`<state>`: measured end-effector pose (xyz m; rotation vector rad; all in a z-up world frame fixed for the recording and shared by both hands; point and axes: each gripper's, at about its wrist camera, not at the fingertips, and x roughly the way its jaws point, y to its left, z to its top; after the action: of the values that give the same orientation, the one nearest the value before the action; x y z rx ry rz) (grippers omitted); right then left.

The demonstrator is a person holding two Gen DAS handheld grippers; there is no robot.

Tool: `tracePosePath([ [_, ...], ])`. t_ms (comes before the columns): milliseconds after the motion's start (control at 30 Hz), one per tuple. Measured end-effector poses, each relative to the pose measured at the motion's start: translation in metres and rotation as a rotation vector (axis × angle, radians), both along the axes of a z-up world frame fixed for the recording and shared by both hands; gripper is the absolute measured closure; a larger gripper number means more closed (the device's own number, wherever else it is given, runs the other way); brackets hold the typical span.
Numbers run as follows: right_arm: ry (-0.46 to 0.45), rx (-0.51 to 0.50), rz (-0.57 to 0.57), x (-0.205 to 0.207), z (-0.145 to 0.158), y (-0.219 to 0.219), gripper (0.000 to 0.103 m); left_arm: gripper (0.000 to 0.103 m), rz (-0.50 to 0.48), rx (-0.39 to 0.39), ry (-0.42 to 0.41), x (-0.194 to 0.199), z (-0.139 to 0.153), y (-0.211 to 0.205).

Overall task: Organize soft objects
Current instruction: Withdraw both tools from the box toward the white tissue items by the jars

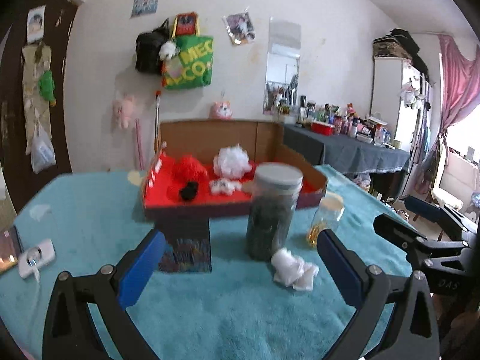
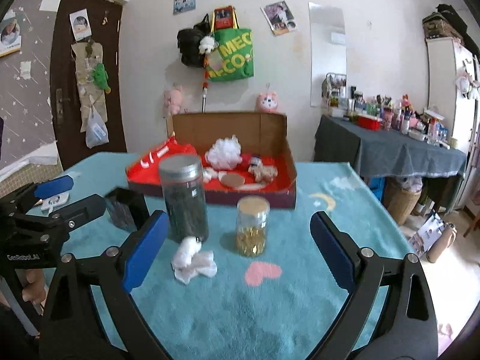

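Observation:
A small white soft toy (image 1: 293, 268) lies on the teal blanket (image 1: 225, 309) in front of a tall dark jar (image 1: 273, 210); it also shows in the right wrist view (image 2: 193, 260). An open cardboard box (image 1: 210, 133) with a red lining holds a red plush (image 1: 189, 170), a white puff (image 1: 234, 162) and other small soft items. My left gripper (image 1: 240, 258) is open and empty, above the blanket, with the toy between its fingers. My right gripper (image 2: 237, 252) is open and empty, the toy near its left finger.
A small jar with yellow contents (image 2: 252, 225) stands right of the tall dark jar (image 2: 184, 198). A dark flap (image 1: 186, 246) hangs from the box front. A white charger (image 1: 36, 258) lies at the left. A cluttered side table (image 2: 390, 147) stands at the right.

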<state>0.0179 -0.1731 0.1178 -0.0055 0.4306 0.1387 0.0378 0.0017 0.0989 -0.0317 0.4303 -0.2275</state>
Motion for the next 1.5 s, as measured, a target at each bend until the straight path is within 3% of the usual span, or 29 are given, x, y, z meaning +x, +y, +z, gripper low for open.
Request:
tracePosePath([
  [333,0.119,-0.001,-0.023,0.012,-0.051,0.000,0.007,0.000,0.029,0.015,0.095,0.011,-0.048,-0.003],
  [600,0.185,0.018,-0.036,0.018,-0.074,-0.006,0.007,0.000,0.065,0.024,0.175,0.018,-0.069,0.000],
  [967,0.223,0.038,-0.024,0.024,-0.078,-0.011,0.007,0.000,0.066,0.041,0.227,0.027,-0.069,-0.004],
  [1500,0.328,0.046,0.055,0.063,-0.067,-0.035,0.007,0.000,-0.078,0.102,0.297,0.063,-0.054,-0.041],
])
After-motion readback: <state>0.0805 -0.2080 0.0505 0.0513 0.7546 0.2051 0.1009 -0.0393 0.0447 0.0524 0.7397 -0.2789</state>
